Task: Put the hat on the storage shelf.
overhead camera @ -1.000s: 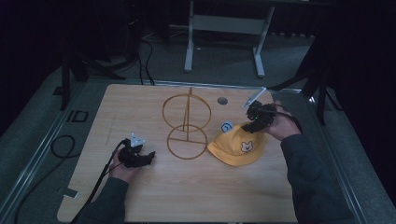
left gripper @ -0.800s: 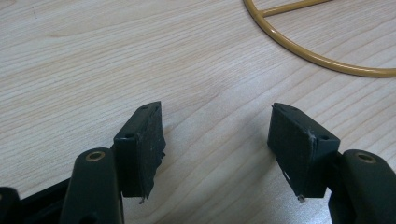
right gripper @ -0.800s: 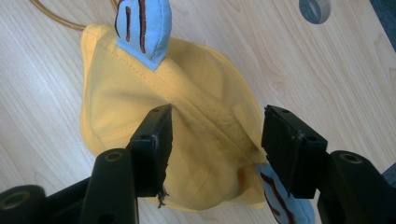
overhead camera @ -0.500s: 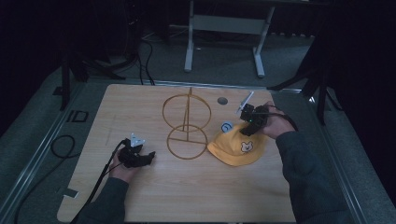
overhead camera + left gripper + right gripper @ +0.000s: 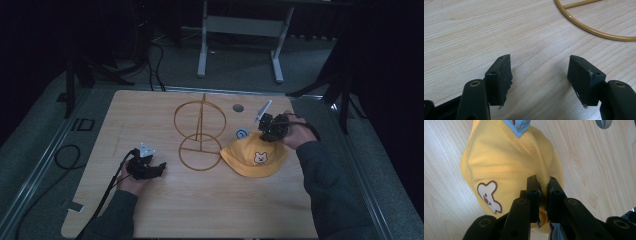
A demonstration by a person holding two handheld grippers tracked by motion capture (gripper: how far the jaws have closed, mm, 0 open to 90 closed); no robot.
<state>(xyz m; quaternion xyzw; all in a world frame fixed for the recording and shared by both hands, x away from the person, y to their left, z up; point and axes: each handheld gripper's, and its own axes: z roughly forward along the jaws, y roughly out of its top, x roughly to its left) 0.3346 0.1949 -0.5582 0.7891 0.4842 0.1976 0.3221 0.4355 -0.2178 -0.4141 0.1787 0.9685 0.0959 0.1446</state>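
Observation:
A yellow cap with a bear patch (image 5: 255, 156) lies on the wooden table (image 5: 210, 200), right of a gold wire stand (image 5: 200, 132). My right gripper (image 5: 267, 131) sits at the cap's far edge. Its jaws have just been closing, and in the right gripper view they pinch a fold of the yellow cap (image 5: 509, 162) between the pads; the right gripper (image 5: 543, 187) is shut on it. My left gripper (image 5: 150, 169) rests low at the table's left. In its own view the left gripper (image 5: 540, 75) stands open over bare wood, near the stand's base ring (image 5: 594, 31).
A small grey disc (image 5: 238, 107) lies behind the stand. A blue and white object (image 5: 242, 133) sits at the cap's far left edge. A black cable (image 5: 65, 155) loops off the table's left side. A metal frame (image 5: 240, 30) stands beyond the table.
My right gripper came down and leftward onto the cap's far edge and its jaws went from wide open to shut on the fabric. The left gripper stayed put.

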